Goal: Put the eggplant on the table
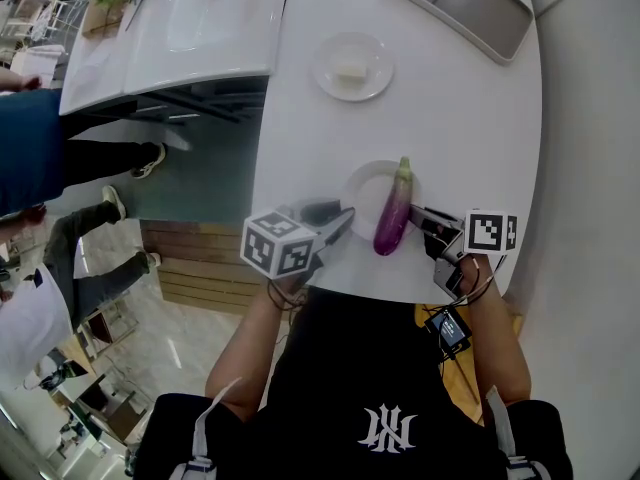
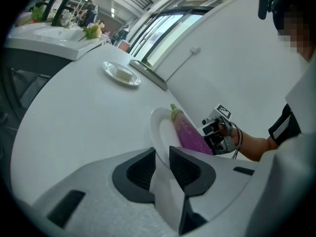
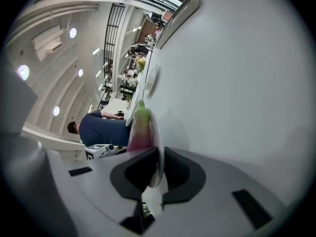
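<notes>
A purple eggplant (image 1: 393, 213) with a green stem lies on a small white plate (image 1: 362, 190) near the front edge of the round white table (image 1: 450, 118). My left gripper (image 1: 345, 220) is shut on the plate's left rim. My right gripper (image 1: 415, 215) is shut on the opposite rim. In the left gripper view the plate (image 2: 160, 132) stands edge-on between the pads of the left gripper (image 2: 162, 159), with the eggplant (image 2: 190, 135) beyond. In the right gripper view the plate's thin rim (image 3: 157, 137) sits in the right gripper (image 3: 160, 164), and the eggplant (image 3: 139, 127) lies just past it.
A second white plate (image 1: 352, 66) holding a pale block sits farther back on the table. A grey tray (image 1: 462, 3) lies at the far right. A white sink counter (image 1: 180, 28) stands beyond the table's left edge, and a person in blue (image 1: 30, 148) stands at the left.
</notes>
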A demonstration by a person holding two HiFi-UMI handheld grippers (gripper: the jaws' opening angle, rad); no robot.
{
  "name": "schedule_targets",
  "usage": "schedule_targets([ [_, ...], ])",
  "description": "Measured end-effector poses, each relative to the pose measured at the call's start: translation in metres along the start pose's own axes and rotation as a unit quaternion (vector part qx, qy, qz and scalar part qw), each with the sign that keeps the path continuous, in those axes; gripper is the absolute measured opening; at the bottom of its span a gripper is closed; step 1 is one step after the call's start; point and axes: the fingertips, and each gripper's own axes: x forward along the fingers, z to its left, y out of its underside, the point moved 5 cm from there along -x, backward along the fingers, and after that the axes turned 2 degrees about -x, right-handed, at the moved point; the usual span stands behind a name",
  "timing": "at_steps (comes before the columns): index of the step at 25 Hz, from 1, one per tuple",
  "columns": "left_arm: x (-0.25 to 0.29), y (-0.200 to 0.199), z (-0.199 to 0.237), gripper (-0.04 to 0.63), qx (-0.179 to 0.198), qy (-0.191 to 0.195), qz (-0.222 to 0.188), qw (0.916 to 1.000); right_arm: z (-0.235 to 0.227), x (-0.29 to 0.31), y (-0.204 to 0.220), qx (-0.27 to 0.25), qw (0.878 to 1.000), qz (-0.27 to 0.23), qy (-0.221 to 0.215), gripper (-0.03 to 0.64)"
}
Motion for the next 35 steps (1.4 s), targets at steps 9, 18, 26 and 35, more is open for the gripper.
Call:
schedule_targets([
  [9, 0.001, 0.002, 0.003, 0.074, 0.004, -0.014, 0.02, 0.9997, 0.0, 0.005, -0.002, -0.033, 0.999, 0.01, 0.033, 0.028],
  [18, 0.002, 0.006, 0.005, 0.077, 0.023, -0.045, 0.044, 0.9977, 0.002, 0.01, -0.003, -0.071, 0.995, 0.018, 0.064, 0.038],
  [26, 0.005, 0.007, 0.004, 0.078, 0.027, -0.061, 0.052, 0.9964, 0.004, 0.009, -0.006, -0.127, 0.986, 0.025, 0.102, 0.052],
  [35, 0.007, 0.006, 0.005, 0.079, 0.027, -0.068, 0.056, 0.9958, 0.007, 0.009, -0.009, -0.199, 0.968, 0.035, 0.15, 0.075],
])
